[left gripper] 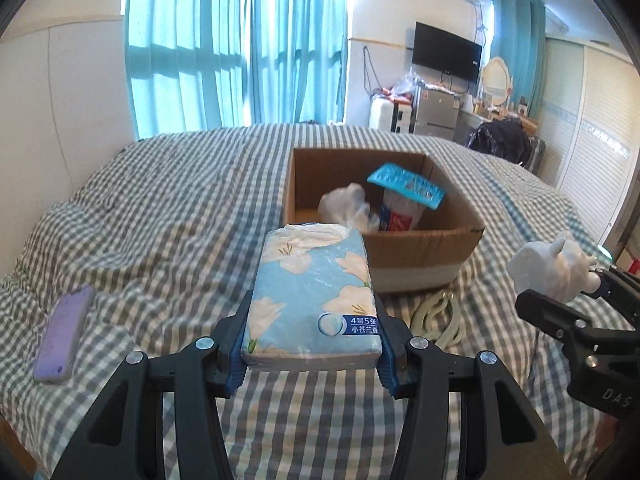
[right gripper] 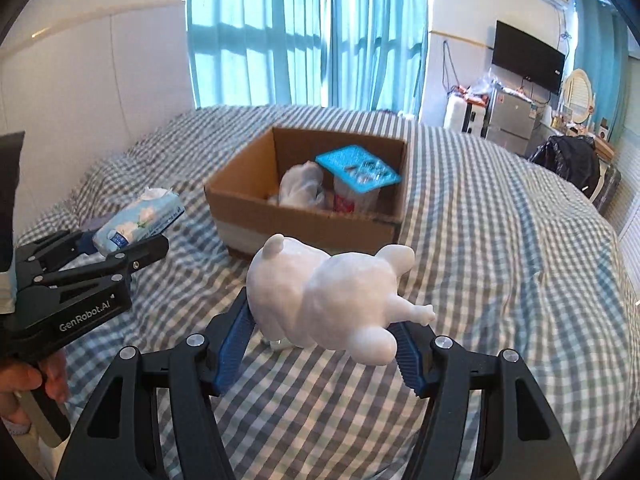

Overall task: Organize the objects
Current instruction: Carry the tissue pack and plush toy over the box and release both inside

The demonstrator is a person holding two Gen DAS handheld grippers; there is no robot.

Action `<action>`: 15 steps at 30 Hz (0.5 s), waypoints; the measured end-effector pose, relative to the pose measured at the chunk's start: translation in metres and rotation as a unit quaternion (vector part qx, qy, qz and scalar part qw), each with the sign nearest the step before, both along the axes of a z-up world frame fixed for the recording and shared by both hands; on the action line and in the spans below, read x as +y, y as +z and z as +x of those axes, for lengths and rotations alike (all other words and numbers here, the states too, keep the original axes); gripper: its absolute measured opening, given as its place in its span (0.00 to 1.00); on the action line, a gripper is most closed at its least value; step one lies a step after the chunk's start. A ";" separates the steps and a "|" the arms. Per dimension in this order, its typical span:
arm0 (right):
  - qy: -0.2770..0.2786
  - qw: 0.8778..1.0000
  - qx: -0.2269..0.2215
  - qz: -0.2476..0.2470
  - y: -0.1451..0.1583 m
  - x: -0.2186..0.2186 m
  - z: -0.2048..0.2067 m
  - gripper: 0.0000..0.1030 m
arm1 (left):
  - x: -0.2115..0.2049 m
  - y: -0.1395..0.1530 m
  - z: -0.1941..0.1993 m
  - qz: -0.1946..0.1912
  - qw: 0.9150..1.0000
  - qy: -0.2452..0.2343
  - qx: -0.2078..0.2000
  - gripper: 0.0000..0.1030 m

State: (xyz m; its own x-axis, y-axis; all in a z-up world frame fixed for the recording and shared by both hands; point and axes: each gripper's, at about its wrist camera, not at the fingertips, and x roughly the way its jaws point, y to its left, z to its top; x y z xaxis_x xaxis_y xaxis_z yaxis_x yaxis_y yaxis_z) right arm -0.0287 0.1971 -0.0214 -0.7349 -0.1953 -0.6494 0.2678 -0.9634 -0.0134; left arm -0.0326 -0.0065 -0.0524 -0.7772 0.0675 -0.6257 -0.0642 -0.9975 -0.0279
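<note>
My left gripper is shut on a blue flowered tissue pack and holds it above the bed, just short of the cardboard box. The pack also shows in the right wrist view. My right gripper is shut on a white animal figurine, held above the bed in front of the box. The figurine shows at the right of the left wrist view. The box holds a white plastic bag, a blue card and a red-and-white packet.
A purple phone lies on the checked bedspread at the left. A coiled white cable lies beside the box's near corner. Curtains, a TV and a fridge stand beyond the bed.
</note>
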 end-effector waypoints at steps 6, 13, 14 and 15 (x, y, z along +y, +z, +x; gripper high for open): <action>0.006 1.000 0.023 -0.013 0.030 0.002 -0.019 0.61 | 0.006 0.027 -0.023 0.003 1.000 -0.010 0.026 0.51; 0.017 0.998 0.056 -0.010 0.064 -0.003 -0.059 0.61 | 0.013 0.055 -0.065 0.005 0.999 -0.021 0.049 0.51; 0.019 0.998 0.060 -0.012 0.069 -0.005 -0.067 0.61 | 0.014 0.058 -0.074 0.005 0.998 -0.022 0.052 0.51; 0.020 0.998 0.062 -0.013 0.071 -0.006 -0.074 0.61 | 0.015 0.060 -0.080 0.004 0.998 -0.022 0.055 0.51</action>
